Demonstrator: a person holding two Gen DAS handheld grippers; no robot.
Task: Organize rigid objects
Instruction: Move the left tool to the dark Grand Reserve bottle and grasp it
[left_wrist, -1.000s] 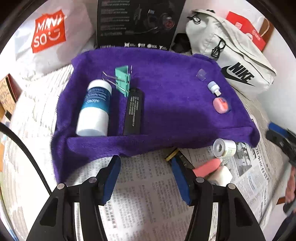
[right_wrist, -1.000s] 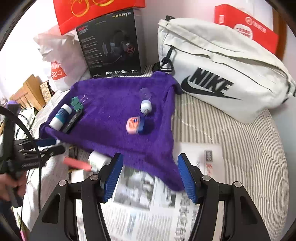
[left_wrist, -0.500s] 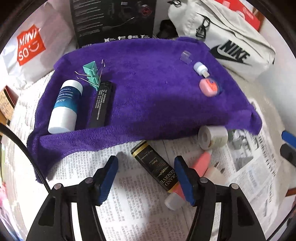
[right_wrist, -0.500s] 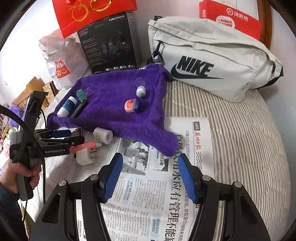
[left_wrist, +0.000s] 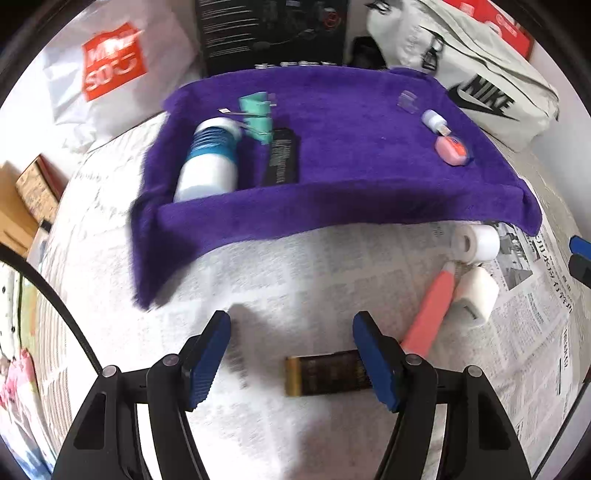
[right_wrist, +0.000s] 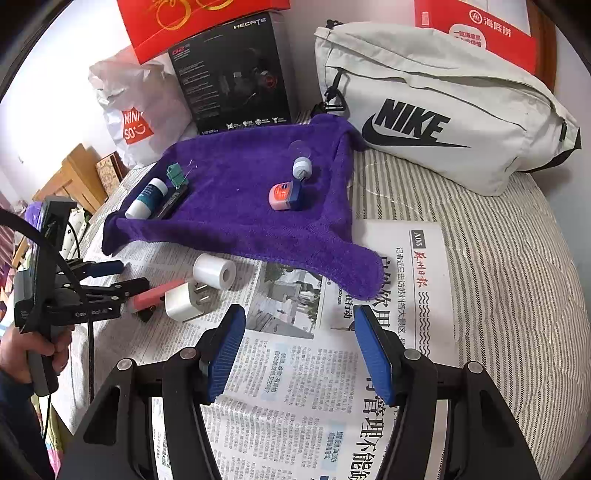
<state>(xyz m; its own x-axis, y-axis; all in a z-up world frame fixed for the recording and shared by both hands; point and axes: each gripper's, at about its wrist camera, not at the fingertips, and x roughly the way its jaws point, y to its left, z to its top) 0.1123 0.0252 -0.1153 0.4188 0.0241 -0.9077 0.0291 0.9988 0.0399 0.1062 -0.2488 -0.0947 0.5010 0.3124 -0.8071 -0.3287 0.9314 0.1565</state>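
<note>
A black tube with a gold end (left_wrist: 325, 373) lies crosswise on the newspaper, low between the fingers of my left gripper (left_wrist: 291, 350). Its jaws are opening and the pads do not press on it. Right of it lie a pink tube (left_wrist: 428, 310), a white charger plug (left_wrist: 476, 295) and a white tape roll (left_wrist: 476, 243). The purple towel (left_wrist: 351, 147) carries a white-and-blue bottle (left_wrist: 210, 162), a green binder clip (left_wrist: 255, 114), a black flat case (left_wrist: 280, 158), a small dropper bottle (left_wrist: 432, 118) and a pink tin (left_wrist: 452, 149). My right gripper (right_wrist: 299, 350) hangs open over bare newspaper.
A white Nike bag (right_wrist: 436, 122), a black headset box (right_wrist: 232, 74), red boxes and a white shopping bag (right_wrist: 136, 110) line the back. Striped bedding (right_wrist: 498, 258) lies to the right. A hand holds the left gripper (right_wrist: 122, 277) at the left edge.
The left gripper's jaws have widened and it has shifted, so the black tube now lies crosswise close between its fingers. The right gripper has drawn back from the towel over the newspaper.
</note>
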